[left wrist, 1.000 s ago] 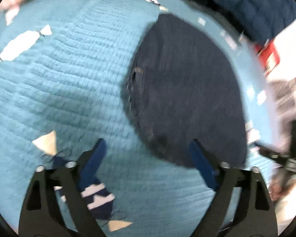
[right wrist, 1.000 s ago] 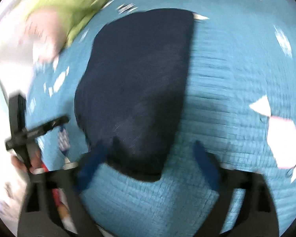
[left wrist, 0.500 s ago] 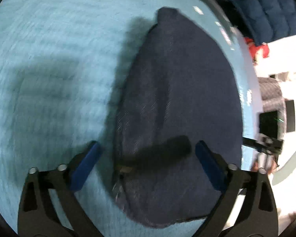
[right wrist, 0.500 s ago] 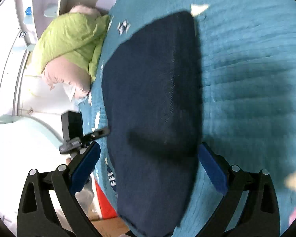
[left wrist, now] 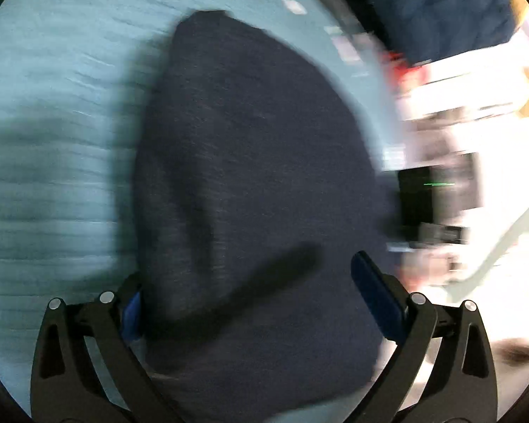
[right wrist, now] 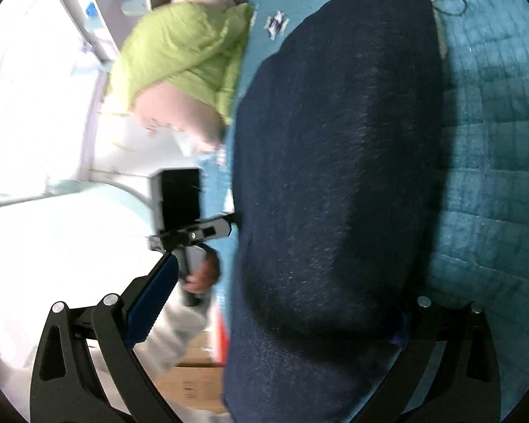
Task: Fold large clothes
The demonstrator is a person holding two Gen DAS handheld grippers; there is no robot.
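Now both grippers have dropped close over the near end of the dark garment (left wrist: 257, 176), which lies lengthwise on the teal bed (left wrist: 53, 141). The left gripper (left wrist: 245, 294) and right gripper (right wrist: 282, 303) straddle it, jaws wide, nothing pinched; grasping likely comes next.

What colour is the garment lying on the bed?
Dark navy blue, plain, no pattern. The garment shows sharpest in the right wrist view, against the teal quilt.

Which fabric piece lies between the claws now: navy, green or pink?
The navy garment, flat on the teal quilt. The green bundle and pink pillow sit away at the bed's edge.
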